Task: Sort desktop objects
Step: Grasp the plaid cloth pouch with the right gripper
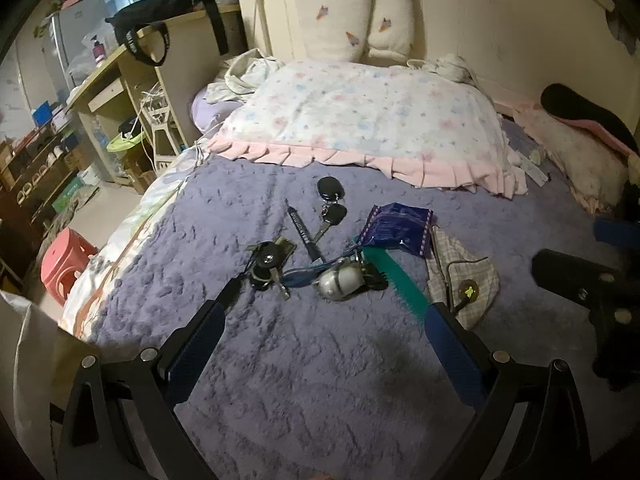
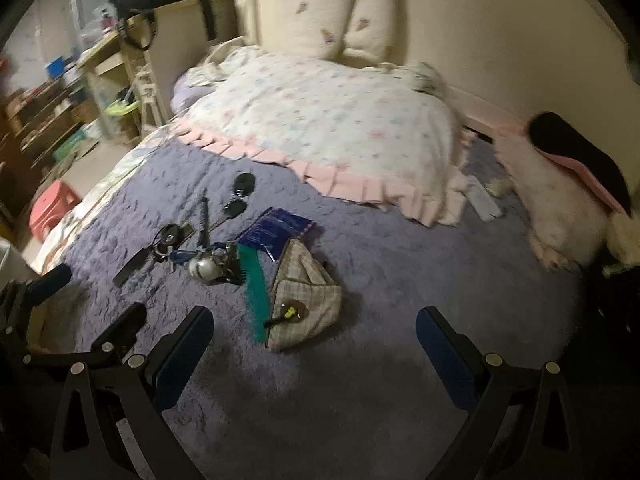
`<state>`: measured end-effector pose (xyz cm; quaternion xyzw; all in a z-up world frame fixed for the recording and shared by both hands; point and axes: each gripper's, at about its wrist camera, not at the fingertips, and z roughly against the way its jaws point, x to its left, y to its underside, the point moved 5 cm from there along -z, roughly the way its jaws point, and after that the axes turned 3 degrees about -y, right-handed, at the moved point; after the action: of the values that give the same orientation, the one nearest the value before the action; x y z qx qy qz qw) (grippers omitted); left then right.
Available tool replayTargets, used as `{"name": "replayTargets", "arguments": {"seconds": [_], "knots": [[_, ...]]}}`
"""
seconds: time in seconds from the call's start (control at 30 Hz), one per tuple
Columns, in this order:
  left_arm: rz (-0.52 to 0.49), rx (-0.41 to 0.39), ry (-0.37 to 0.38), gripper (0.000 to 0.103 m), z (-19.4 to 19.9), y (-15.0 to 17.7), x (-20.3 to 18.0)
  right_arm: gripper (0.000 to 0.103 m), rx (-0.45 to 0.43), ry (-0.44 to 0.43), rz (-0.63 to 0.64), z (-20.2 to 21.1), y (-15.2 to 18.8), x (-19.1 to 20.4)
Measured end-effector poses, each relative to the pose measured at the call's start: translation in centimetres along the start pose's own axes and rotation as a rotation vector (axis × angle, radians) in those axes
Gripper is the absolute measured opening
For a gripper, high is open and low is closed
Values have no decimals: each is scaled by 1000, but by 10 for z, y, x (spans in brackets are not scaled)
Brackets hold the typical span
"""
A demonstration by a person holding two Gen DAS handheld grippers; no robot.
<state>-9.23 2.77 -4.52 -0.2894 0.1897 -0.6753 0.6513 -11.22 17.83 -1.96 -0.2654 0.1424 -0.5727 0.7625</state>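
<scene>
Both tongs hang wide apart above the purple blanket (image 1: 320, 360), holding nothing: the left tongs (image 1: 325, 322) sit at 6 o'clock in the left wrist view, the right tongs (image 2: 315, 330) at 6 o'clock in the right wrist view.

The things to sort lie in 1 loose cluster near the middle of the bed. Counted in the left wrist view: 1 black pen (image 1: 303, 233), 1 car key (image 1: 333, 215) joined to 1 black fob (image 1: 331, 189) at 12 o'clock of the cluster, 1 blue foil packet (image 1: 396, 227) at 2 o'clock, 1 green comb (image 1: 398, 283), 1 checked cloth pouch (image 1: 464, 276) at 3 o'clock touching the comb's edge, 1 white round gadget (image 1: 340, 281) at the centre with blue-handled scissors (image 1: 300, 278) just beside it, and 1 black key bunch (image 1: 266, 264) at 9 o'clock. The right wrist view is blurred, so finer parts cannot be told.

Beyond the cluster, at 12 o'clock, 1 floral pillow (image 1: 360, 116) with a pink frill lies on the blanket, and 2 cream cushions (image 1: 332, 8) lean on the wall. At 9 to 10 o'clock stand 1 wooden desk (image 1: 132, 80) and 1 pink stool (image 1: 66, 260) on the floor.
</scene>
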Motion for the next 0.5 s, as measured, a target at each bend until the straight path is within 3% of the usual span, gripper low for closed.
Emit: {"name": "replayTargets", "arguments": {"seconds": [0.1,0.2,0.37,0.5], "knots": [[1,5,16,99,-15,-1,-5,102,0,-77,-2,-22,-6,-7],[9,29,15,99,-30,2,-5,101,19,-67,29,-46,-6,-13],[-7,59,-18,99,-40,9,1,88,97,-46,64,-96,4,-22],[30,69,45,99,-42,6,2,86,153,-93,49,-121,12,-19]]}}
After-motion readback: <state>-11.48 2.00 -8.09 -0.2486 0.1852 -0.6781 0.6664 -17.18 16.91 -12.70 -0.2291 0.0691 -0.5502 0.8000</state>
